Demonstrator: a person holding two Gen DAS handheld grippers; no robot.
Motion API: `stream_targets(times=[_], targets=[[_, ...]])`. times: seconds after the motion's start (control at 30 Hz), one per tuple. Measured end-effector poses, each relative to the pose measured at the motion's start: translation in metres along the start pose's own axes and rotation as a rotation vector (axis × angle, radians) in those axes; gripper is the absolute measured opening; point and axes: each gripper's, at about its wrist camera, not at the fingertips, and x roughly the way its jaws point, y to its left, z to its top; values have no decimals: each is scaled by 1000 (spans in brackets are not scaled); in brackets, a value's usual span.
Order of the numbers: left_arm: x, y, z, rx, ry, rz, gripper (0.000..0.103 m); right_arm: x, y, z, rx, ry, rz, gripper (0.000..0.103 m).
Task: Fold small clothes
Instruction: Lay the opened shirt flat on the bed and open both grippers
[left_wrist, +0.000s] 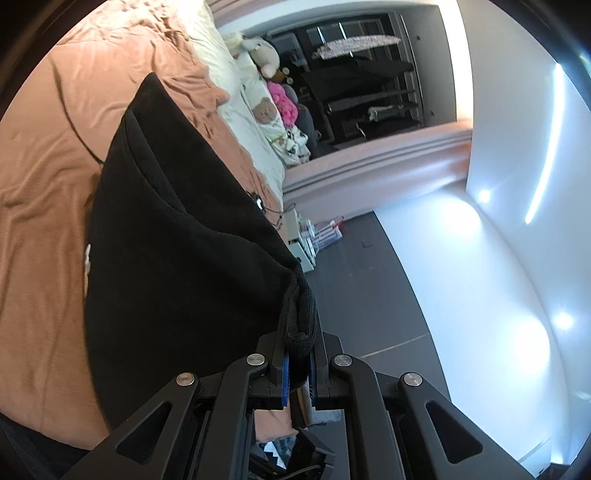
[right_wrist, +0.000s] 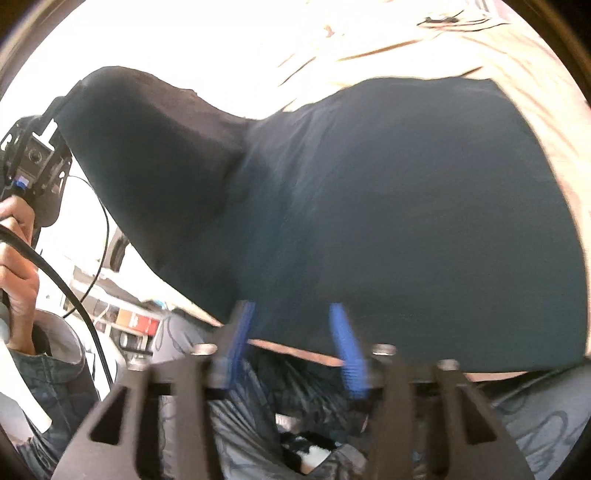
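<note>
Setting: bedroom; bed with rust-orange cover (left_wrist: 48, 206), pillows and soft toys at far end.
Left wrist view: left gripper (left_wrist: 298, 363) clamped tight on ribbed hem of black garment (left_wrist: 177, 251), lifted off bed.
Right wrist view: right gripper (right_wrist: 291, 343) parted, blurred, nothing pinched; garment draped just beyond, over near bed edge.
Advice: keep hem taut, carry across squarely, lay edges flush.
Writing: none legible.

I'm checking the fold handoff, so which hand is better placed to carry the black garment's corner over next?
Left, most likely. The left claw is shut on the black garment at its ribbed edge, lifting it off the bed. The right claw stands open with no cloth pressed between its pads.
</note>
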Motion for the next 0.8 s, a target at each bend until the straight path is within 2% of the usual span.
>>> stream_targets(times=[0.23,0.5,0.8], targets=[[39,-21,-12,29,60,0,7,-18,-20,-10,74,-75,-6,54],[98,-32,-35,51,154,14,7,-59,-59,-18,147,-136,-7,54],[184,-19,-75,63,320,85,7,-90,-95,-32,224,-168,-24,54]])
